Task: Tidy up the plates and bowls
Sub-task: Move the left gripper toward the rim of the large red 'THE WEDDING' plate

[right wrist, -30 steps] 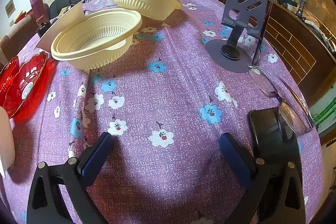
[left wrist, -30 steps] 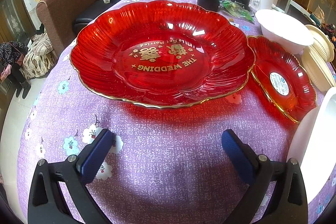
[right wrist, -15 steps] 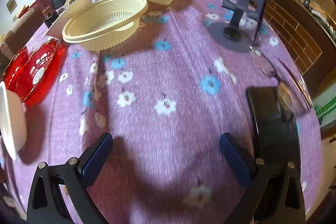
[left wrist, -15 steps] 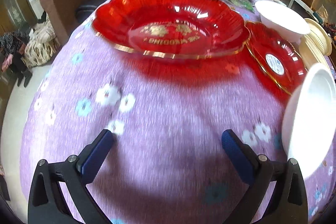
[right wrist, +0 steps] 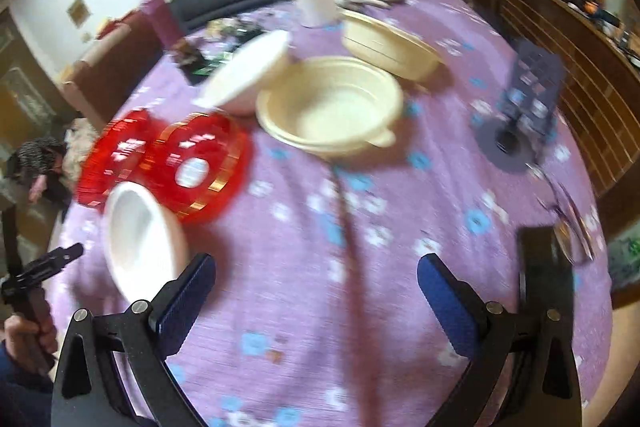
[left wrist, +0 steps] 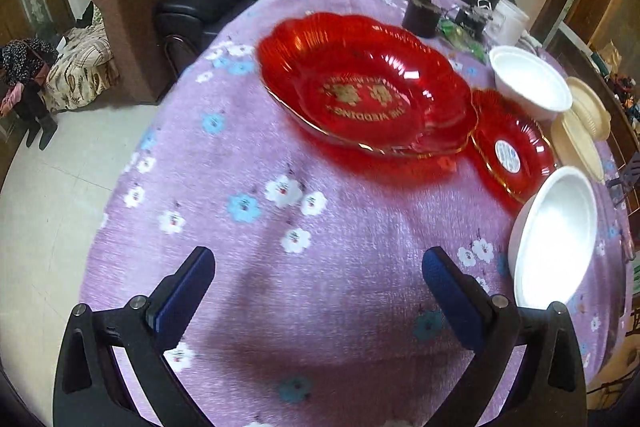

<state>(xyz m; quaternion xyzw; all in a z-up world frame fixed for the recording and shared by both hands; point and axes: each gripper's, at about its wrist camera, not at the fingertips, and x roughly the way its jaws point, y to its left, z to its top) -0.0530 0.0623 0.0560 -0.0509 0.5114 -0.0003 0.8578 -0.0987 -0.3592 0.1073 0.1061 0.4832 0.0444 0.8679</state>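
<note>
Both cameras have drawn back and risen since the earlier frames, so far more of the worktop [left wrist: 360, 267] shows, with its purple flowered cloth; the right wrist view is smeared with motion.

From the left wrist view, the left gripper [left wrist: 316, 283] hangs over bare cloth with its blue-padded fingers [left wrist: 184, 291] spread wide and nothing between them. Ahead lies the large red plate [left wrist: 368, 83], translucent, scalloped and gold-rimmed, with gold lettering in its well. Its right edge meets or slightly overlaps the small red plate [left wrist: 512, 151], of the same make, which carries a round white sticker. Just right of that sits the near white bowl [left wrist: 556, 239], plain and deep. The far white bowl [left wrist: 532, 87] stands behind the small plate, beside the cream bowls [left wrist: 580, 123].

From the right wrist view, the right gripper [right wrist: 316, 279] likewise has its fingers [right wrist: 188, 291] spread, empty, above the cloth. One cream bowl [right wrist: 332, 107], ribbed and with a small handle tab, rests near mid-worktop, another [right wrist: 388, 43] behind it. A purple phone stand [right wrist: 528, 95] is at the right, well apart from the dishes.
</note>
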